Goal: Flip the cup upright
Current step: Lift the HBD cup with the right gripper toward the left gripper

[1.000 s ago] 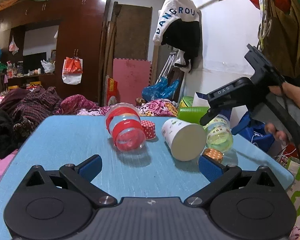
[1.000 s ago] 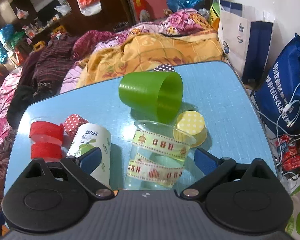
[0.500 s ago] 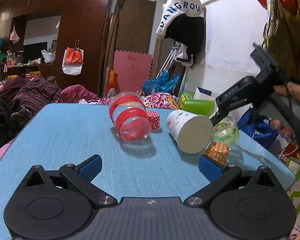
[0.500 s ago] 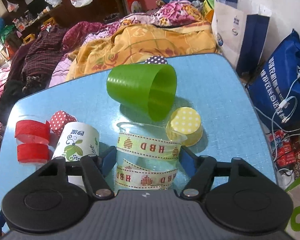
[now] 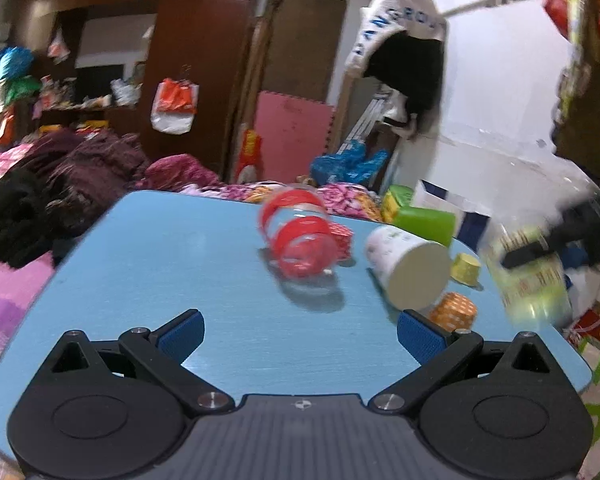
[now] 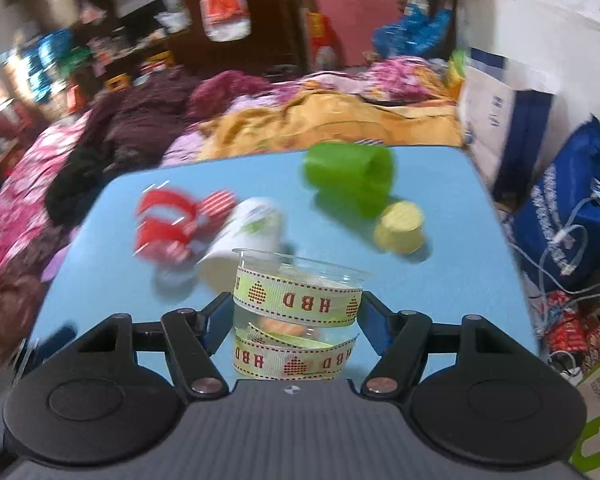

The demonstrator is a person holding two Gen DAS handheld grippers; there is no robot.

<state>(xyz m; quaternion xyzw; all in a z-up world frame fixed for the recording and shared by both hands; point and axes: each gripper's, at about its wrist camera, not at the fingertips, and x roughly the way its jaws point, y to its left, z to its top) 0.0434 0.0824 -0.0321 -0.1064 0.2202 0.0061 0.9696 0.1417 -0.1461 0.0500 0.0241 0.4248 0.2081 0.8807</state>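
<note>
Clear ribbon cup held in right claw, lifted off the counter, mid-turn.

The clear cup (image 6: 296, 316) is clamped between the blue pads of the right claw (image 6: 296, 320), rim (image 6: 300, 266) pointing away from the camera and slightly up; its long axis is judged to run along the fingers. In the left view it (image 5: 528, 276) is seen blurred, tilted, above the right edge of the blue counter (image 5: 180, 248). The left claw (image 5: 298, 334) is spread wide and empty, low over the near counter, well apart from the cup. The upright turn falls to the right hand alone; a clear landing patch is judged to lie below, near the yellow cupcake liner (image 6: 400, 228).
</note>
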